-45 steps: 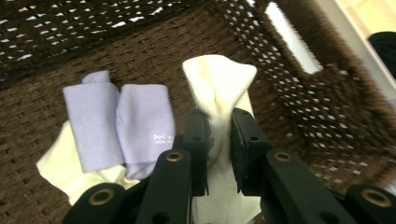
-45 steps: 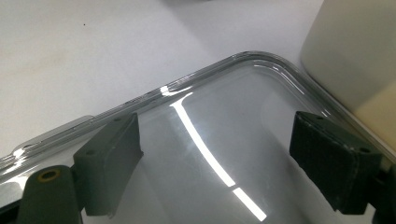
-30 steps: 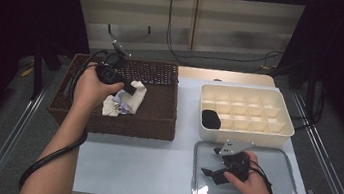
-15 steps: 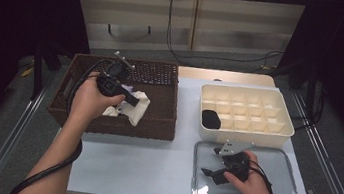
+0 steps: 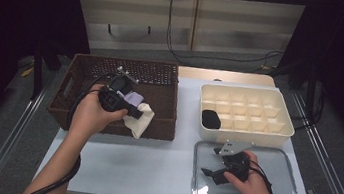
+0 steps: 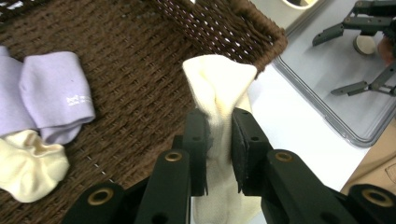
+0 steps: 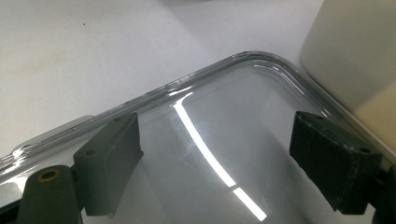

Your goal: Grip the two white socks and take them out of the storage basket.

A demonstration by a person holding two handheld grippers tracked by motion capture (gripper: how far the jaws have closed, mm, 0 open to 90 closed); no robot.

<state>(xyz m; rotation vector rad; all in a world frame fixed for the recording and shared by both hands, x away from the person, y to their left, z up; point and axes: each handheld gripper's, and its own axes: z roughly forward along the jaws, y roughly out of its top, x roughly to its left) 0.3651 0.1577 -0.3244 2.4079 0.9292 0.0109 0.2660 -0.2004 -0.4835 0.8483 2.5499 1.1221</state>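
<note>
- Your right gripper (image 5: 212,166) rests on the clear tray (image 5: 282,164) at the near right of the bench (image 5: 151,165), its jaws spread wide with nothing between them.
- Your left gripper (image 5: 138,115) is clamped on a cream sock (image 6: 219,88), which hangs over the near right rim of the brown wicker basket (image 5: 93,66).
- Inside the basket lie a lilac sock (image 6: 56,100) and another cream sock (image 6: 28,163), side by side and touching.
- Beyond the tray sits a cream divided box (image 5: 276,133), with one black item (image 5: 211,119) in its near left compartment.
</note>
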